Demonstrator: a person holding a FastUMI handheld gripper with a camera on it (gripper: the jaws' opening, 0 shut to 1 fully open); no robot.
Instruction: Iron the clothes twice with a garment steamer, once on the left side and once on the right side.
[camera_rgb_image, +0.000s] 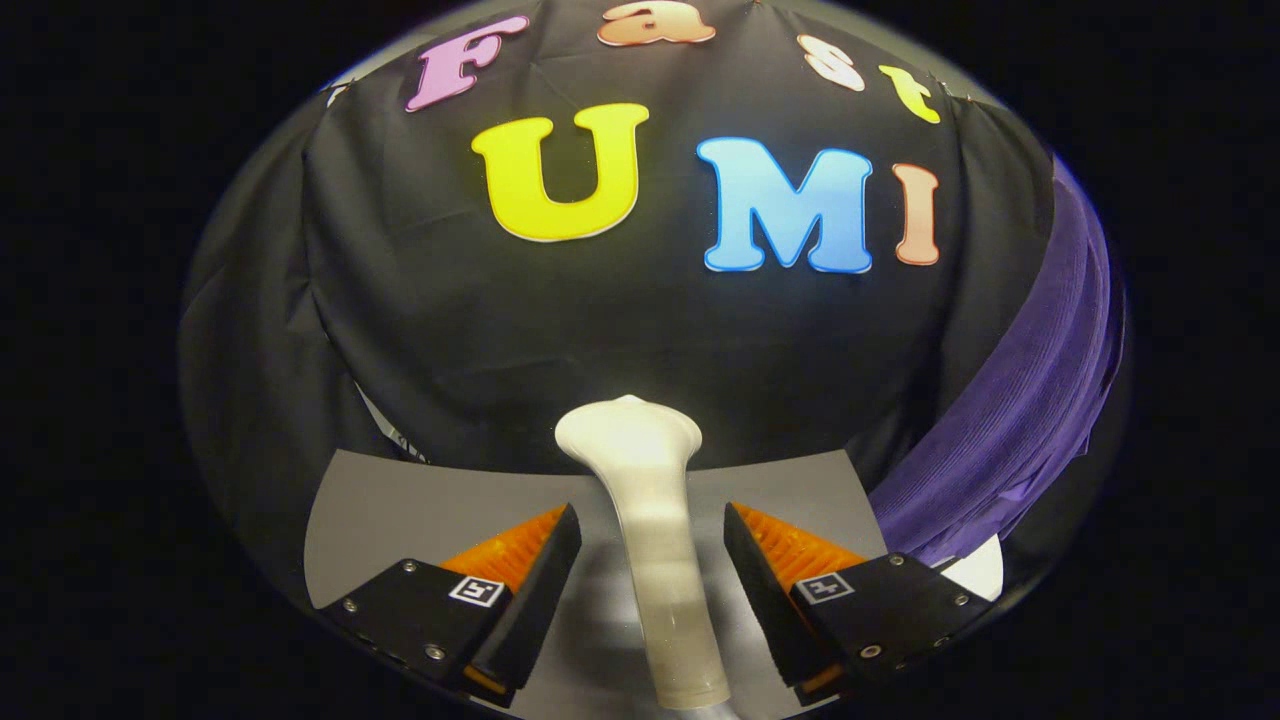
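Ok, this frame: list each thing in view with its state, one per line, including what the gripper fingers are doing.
Gripper: open, a finger on either side of the steamer handle, neither pressing on it.
Garment steamer: standing between the fingers, head ahead of them, not gripped.
Purple garment: hanging beyond the right finger, not touched by the steamer.
Grey surface: flat under the steamer.

Black cloth wall, grey tabletop, dim booth light

The tool points level and forward, its two fingers spread wide apart.
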